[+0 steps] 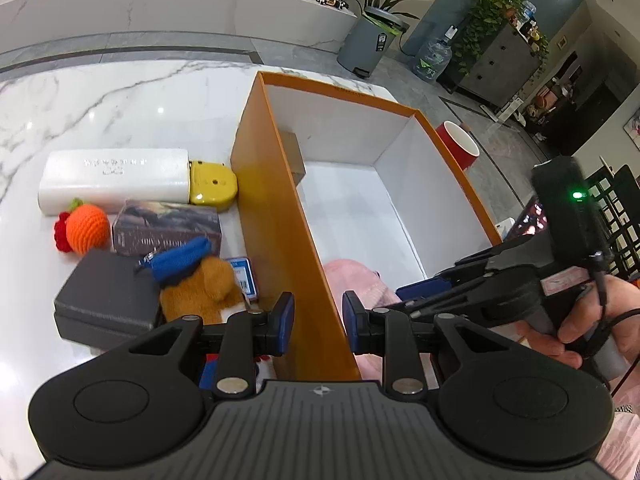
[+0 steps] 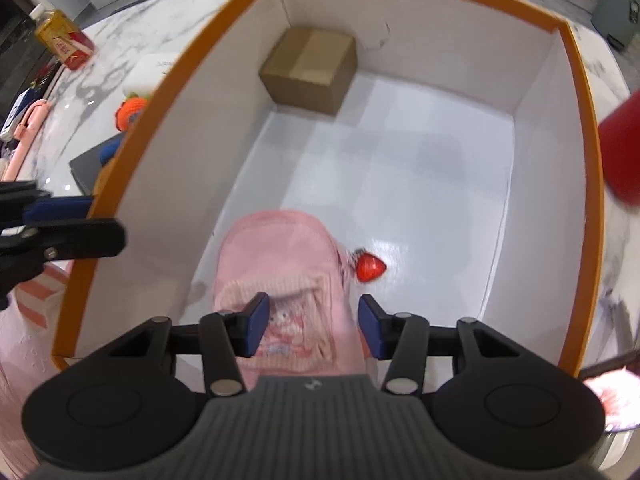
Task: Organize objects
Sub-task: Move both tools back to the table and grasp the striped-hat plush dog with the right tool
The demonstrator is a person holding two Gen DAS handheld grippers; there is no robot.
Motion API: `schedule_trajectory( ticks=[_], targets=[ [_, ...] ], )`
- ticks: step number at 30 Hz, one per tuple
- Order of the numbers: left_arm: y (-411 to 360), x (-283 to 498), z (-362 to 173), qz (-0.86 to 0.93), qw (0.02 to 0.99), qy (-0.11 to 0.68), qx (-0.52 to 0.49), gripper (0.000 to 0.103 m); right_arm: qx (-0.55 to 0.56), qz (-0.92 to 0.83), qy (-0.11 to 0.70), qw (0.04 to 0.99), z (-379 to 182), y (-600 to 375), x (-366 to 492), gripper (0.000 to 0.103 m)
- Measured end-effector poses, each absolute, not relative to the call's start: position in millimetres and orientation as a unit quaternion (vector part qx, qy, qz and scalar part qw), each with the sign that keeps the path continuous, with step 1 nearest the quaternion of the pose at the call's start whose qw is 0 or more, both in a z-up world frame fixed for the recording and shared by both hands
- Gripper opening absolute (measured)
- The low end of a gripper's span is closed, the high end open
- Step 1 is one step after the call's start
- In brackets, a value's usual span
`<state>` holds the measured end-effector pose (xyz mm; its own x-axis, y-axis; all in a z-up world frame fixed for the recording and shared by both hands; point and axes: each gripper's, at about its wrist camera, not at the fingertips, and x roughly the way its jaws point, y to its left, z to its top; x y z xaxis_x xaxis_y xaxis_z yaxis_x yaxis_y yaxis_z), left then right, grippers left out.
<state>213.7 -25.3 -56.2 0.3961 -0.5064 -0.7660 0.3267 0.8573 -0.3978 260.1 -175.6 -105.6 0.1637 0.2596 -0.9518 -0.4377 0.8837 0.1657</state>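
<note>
An orange box with a white inside stands on the marble table; it also shows in the right wrist view. Inside it lie a small cardboard box in the far left corner and a pink pouch with a red heart charm at the near end. My right gripper is open over the pink pouch, its jaws either side of it without gripping. My left gripper is open and straddles the box's left wall. The right gripper also shows in the left wrist view.
Left of the box lie a white case, a yellow device, an orange knitted fruit, a dark printed box, a black case and a brown plush with blue hat. A red cup stands right of the box. A drink bottle lies far left.
</note>
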Motion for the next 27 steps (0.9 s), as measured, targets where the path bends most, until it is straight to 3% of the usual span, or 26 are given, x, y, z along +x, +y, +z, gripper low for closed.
schedule_trajectory(
  ticks=[5, 7, 14, 17, 27],
  targets=[
    [-30.1, 207.3, -56.7, -0.256, 0.828, 0.491, -0.088, 0.026, -0.009, 0.196, 0.622, 0.758, -110.0, -186.1, 258.4, 0.026],
    [-31.7, 206.3, -56.6, -0.255, 0.830, 0.490, -0.084, 0.026, 0.016, 0.195, 0.626, 0.755, -110.4, -185.3, 254.9, 0.024],
    [-29.7, 204.4, -56.1, -0.255, 0.829, 0.490, -0.089, 0.027, 0.012, 0.215, 0.619, 0.755, -111.1, -162.9, 242.1, 0.024],
    [-19.2, 195.8, -44.2, -0.250, 0.839, 0.473, -0.092, 0.027, 0.005, 0.211, 0.610, 0.764, -104.0, -164.5, 237.6, 0.030],
    [36.8, 157.4, -6.2, -0.203, 0.873, 0.437, -0.072, 0.027, 0.007, 0.276, 0.525, 0.805, -42.1, -146.6, 190.3, 0.030]
  ],
)
